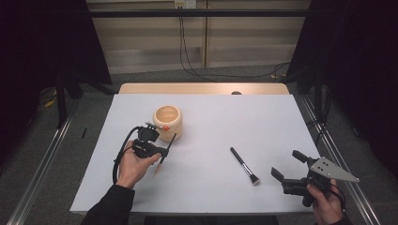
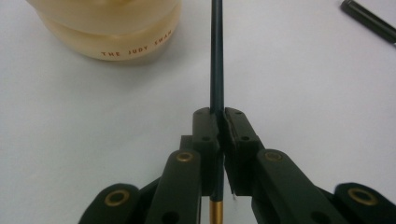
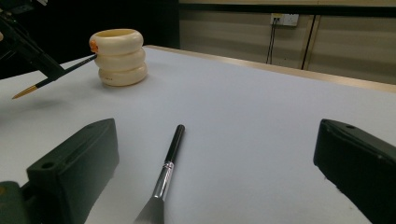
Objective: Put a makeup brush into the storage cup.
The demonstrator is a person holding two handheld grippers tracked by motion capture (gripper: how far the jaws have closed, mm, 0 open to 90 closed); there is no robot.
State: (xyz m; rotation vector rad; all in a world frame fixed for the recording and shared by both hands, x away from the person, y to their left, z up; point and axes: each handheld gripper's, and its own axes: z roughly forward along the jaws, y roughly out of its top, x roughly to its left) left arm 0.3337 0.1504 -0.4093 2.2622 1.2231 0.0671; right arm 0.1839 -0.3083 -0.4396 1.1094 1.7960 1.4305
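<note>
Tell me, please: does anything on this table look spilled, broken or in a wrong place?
Nothing stands out. The cream holder stands upright, not tipped. The thin brush is clamped in the left gripper beside it. The makeup brush lies flat on the white table, in front of the open right gripper. No spill or damage shows.

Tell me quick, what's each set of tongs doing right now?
Left tongs: closed on the thin brush, held off the table near the holder.
Right tongs: open, holding nothing, the flat brush lying between them.
</note>
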